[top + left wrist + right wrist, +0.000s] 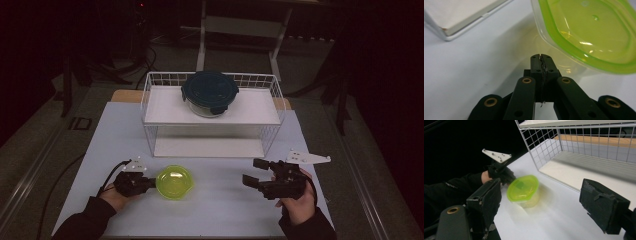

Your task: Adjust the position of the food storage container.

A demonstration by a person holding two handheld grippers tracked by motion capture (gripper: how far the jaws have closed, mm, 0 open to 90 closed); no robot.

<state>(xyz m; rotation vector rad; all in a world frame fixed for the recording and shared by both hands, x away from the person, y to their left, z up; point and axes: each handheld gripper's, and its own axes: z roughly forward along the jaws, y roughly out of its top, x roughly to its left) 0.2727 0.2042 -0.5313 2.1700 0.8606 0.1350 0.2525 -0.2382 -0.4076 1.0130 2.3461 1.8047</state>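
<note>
Your left gripper is clenched, empty, beside the tub; the right gripper gapes wide. That light, slippery plastic tub likely slides easily, so grip its stiff lid rim.

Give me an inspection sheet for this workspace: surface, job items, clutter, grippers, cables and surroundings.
Surface: pale table, bare at the front.
Job's things: green-lidded container on the table; dark-lidded container on the top shelf of the white wire rack.
Clutter: nothing seen.
Grippers: left gripper shut, empty, beside the green-lidded container; right gripper open, empty.
Cables: black cable trails from the left gripper.
Surroundings: dark room, grey floor, a frame behind the table.
</note>
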